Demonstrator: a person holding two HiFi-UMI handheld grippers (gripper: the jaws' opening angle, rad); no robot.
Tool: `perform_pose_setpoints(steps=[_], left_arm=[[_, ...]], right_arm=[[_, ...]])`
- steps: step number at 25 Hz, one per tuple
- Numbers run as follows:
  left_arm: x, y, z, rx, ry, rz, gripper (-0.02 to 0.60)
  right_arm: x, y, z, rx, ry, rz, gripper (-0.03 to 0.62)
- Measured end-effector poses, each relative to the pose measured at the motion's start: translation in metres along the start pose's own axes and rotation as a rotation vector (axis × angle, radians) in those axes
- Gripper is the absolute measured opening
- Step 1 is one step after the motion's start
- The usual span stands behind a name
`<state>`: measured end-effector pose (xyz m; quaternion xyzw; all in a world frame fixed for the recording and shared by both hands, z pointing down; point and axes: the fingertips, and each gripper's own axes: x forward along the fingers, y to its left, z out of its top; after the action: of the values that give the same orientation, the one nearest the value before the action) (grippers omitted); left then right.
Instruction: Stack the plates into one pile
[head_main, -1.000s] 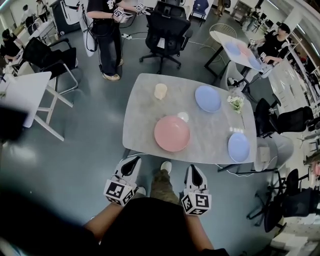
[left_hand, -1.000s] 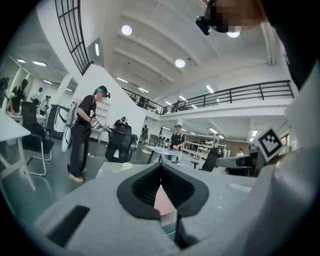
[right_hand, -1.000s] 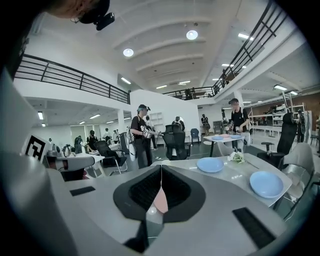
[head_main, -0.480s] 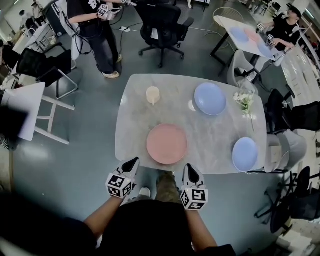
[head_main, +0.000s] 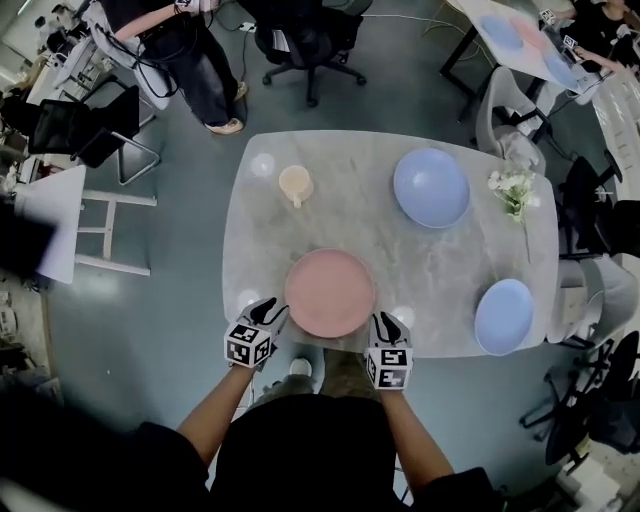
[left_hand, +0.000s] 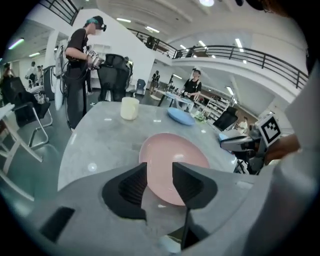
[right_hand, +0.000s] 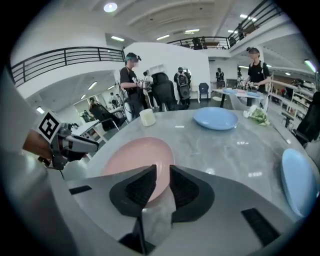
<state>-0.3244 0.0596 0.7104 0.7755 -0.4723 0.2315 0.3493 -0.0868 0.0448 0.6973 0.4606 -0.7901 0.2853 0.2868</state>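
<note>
Grey marble table (head_main: 420, 270): round pink plate (head_main: 330, 292) at near edge, between left gripper (head_main: 271, 311) (jaws just opening, empty) and right gripper (head_main: 385, 323) (parted, empty). Bigger blue plate (head_main: 431, 187), smaller blue plate (head_main: 503, 316) well apart rightward.

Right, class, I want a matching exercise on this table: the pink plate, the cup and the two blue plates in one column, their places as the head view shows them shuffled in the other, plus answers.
Column one:
1. pink plate
2. cream cup
3. blue plate by the flowers
4. other blue plate

Column two, places on the table:
A. near right corner
B. far side, left
C. near edge, middle
D. far side, right

Pairs: 1-C, 2-B, 3-D, 4-A.
</note>
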Motion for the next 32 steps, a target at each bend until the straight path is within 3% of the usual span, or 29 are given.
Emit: perform_pose_setpoints(steps=[2,9,11,17,20,23,24,32], left_arm=[[0.017,0.008,-0.006,-0.049,0.038,0.016,0.184],[0.039,0.035,-0.017,-0.324,0.095,0.093,0.207],[0.046,0.038,-0.023,-0.366,0.104,0.098,0.207],[0.053,0.041,-0.033,-0.412,0.153,0.135,0.206],[0.060,0.040,-0.039,-0.431,0.171,0.117,0.191],[0.062,0.041,-0.041,-0.419,0.171,0.129,0.053],[0.062,0.042,-0.042,-0.419,0.174,0.135,0.041],[0.057,0.032,-0.036,-0.457,0.212,0.098,0.037]], right_arm=[[0.020,-0.008,-0.009,0.018,0.052,0.030,0.097],[0.067,-0.025,-0.017,0.128,0.147,0.071,0.098],[0.076,-0.029,-0.017,0.155,0.159,0.076,0.098],[0.085,-0.032,-0.015,0.179,0.186,0.083,0.098],[0.088,-0.029,-0.019,0.167,0.199,0.098,0.095],[0.090,-0.024,-0.025,0.149,0.216,0.124,0.071],[0.090,-0.023,-0.026,0.141,0.220,0.130,0.067],[0.086,-0.028,-0.023,0.166,0.231,0.110,0.046]])
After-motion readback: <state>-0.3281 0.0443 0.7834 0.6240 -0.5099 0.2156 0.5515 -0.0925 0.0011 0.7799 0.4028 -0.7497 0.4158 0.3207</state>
